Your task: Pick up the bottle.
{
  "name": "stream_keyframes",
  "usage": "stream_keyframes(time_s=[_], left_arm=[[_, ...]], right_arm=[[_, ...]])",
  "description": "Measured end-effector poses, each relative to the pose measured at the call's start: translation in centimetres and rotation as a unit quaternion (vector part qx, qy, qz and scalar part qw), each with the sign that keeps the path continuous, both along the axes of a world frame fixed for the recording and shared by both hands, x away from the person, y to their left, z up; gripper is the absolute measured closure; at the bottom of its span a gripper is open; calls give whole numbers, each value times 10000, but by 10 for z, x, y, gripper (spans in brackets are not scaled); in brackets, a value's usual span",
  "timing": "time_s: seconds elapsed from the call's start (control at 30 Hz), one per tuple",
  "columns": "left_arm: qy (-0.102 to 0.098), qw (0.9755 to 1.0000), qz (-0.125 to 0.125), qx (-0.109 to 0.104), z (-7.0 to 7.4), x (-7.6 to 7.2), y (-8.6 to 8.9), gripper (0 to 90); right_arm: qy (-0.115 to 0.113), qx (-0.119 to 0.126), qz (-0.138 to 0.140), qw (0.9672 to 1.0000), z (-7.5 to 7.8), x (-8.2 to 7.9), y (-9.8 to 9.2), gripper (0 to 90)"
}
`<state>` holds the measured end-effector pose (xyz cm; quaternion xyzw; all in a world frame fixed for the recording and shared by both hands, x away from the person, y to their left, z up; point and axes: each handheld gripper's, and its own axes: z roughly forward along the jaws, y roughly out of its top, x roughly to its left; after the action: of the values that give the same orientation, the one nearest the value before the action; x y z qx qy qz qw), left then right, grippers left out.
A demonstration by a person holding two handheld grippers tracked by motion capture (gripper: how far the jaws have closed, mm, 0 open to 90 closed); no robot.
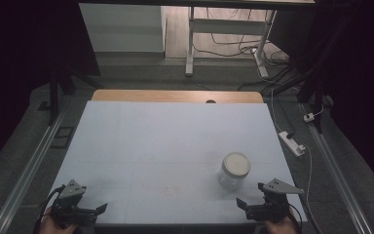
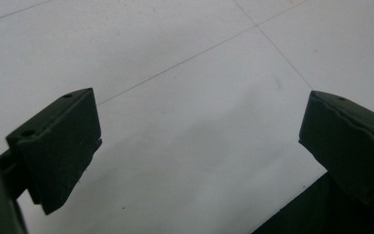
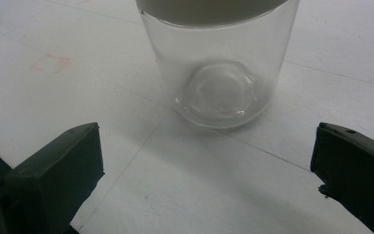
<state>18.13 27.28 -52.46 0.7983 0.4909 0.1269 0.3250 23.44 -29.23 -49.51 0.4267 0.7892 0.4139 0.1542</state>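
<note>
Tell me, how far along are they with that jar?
Nothing looks done yet. The jar stands upright on the table with its white lid on, untouched. The right gripper is open and faces the jar from close by, with a gap between them. The left gripper is open over bare table near the front edge. Gripping the jar, and whatever follows, is all left to do.

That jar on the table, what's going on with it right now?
A person holds a hand-held gripper in each hand at the near edge of the white table. The clear glass jar with its pale lid stands upright and untouched. The right hand-held gripper points at the jar, jaws wide open and short of it. The left hand-held gripper is open too, over bare table, away from the jar.
</note>
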Motion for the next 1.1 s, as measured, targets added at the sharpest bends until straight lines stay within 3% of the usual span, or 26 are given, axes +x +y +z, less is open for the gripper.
stream_keyframes(time_s=[0.23, 0.4, 0.6, 0.93, 1.1], left_arm=[[-14, 10000, 23, -37, 0, -1, 1, 19], [-8, 9999, 154, -58, 0, 0, 2, 0], [33, 9996, 218, -159, 1, 0, 5, 0], [4, 9998, 51, -202, 1, -1, 5, 0], [1, 9992, -83, -386, 1, -1, 8, 0]], right_arm=[[-93, -56, 67, 9999, 4, 0, 4, 0], [21, 12, 119, 9999, 3, 3, 6, 0], [-57, -7, 234, 9997, 5, 5, 9, 0], [-172, -48, 103, 9998, 7, 15, 12, 0], [-110, -151, 97, 9998, 6, 20, 15, 0]])
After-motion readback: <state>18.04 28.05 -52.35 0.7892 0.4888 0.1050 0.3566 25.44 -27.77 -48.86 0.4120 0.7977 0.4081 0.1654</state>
